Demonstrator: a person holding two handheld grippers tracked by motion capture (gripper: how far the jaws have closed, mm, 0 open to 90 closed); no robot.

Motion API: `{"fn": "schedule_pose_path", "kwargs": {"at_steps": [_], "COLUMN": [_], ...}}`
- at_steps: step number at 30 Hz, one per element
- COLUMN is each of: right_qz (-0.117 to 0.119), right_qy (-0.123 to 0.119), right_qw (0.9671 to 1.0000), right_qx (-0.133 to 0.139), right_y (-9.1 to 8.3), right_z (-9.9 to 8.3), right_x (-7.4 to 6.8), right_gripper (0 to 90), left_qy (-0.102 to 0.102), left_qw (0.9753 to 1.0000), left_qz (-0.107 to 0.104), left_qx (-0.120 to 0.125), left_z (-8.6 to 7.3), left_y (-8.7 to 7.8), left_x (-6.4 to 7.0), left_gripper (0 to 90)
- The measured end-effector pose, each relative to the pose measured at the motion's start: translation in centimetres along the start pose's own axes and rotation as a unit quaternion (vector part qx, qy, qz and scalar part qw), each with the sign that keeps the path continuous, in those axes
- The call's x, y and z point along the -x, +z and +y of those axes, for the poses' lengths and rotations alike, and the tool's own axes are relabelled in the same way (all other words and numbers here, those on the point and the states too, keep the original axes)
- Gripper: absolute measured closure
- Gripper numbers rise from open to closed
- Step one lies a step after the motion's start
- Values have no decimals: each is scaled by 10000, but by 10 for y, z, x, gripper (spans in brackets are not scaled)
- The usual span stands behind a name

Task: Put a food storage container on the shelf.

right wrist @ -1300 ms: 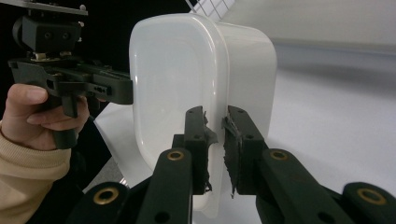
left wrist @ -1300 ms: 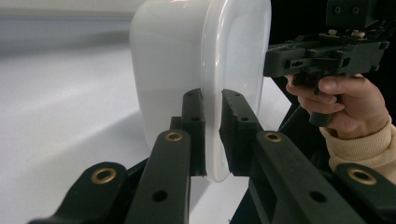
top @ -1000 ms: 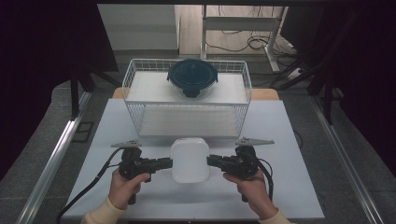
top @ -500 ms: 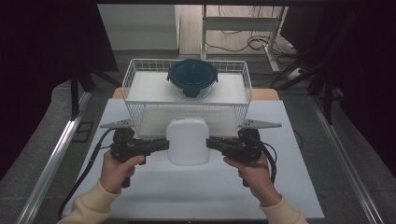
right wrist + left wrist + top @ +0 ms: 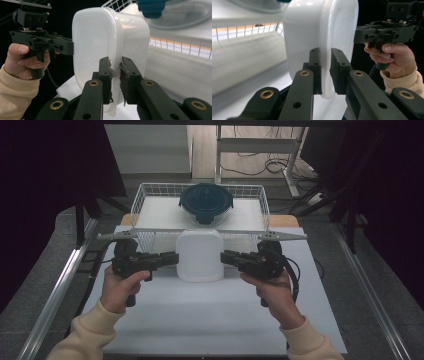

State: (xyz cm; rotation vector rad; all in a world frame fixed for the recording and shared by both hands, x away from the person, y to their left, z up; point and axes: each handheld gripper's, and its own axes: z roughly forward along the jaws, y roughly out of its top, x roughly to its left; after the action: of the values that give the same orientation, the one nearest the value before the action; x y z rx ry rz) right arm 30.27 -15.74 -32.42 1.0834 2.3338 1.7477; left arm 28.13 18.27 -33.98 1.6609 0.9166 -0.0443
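A white plastic tub point(image 5: 200, 255) hangs upside down above the table, held by its rim from both sides. My left gripper point(image 5: 176, 259) is shut on the tub's left rim, and in the left gripper view its jaws pinch the rim of the tub point(image 5: 312, 30) at the gripper's tip point(image 5: 325, 51). My right gripper point(image 5: 223, 257) is shut on the right rim. In the right gripper view the tub point(image 5: 100, 37) stands on edge between that gripper's point(image 5: 115, 60) jaws. The tub sits just in front of the wire basket point(image 5: 142, 200).
In the white wire basket lies a round glass container with a dark teal lid point(image 5: 206, 202). The white table top point(image 5: 200, 320) spreads below and in front of the hands. Metal rails point(image 5: 60, 285) run along both sides, and dark curtains hang beyond them.
Both grippers have carried the white tub away from the person and upward, from the table's middle to the front wall of the basket. Their hold on it is the same.
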Motion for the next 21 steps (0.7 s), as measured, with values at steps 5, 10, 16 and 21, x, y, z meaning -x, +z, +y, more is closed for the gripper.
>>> {"fn": "schedule_pose_path", "kwargs": {"at_steps": [5, 10, 16, 21], "right_qz": [-6, -30, -53, -44], "right_qy": [-89, -105, -144, -141], "right_qw": [10000, 9999, 9998, 9998], "right_qx": [34, 88, 151, 153], "right_y": [-3, -3, -5, -4], "right_z": [14, 28, 49, 63], "right_x": [-1, 2, 7, 10], "right_gripper": [790, 790, 790, 790], "left_qy": [80, 121, 180, 183], "left_qw": [9999, 9998, 9997, 9996], "left_qz": [-9, 18, 25, 25], "left_qx": [81, 128, 179, 220], "left_z": [13, 29, 50, 64], "left_y": [-1, 1, 3, 2], "left_x": [2, 0, -1, -3], "left_gripper": [801, 801, 801, 801]}}
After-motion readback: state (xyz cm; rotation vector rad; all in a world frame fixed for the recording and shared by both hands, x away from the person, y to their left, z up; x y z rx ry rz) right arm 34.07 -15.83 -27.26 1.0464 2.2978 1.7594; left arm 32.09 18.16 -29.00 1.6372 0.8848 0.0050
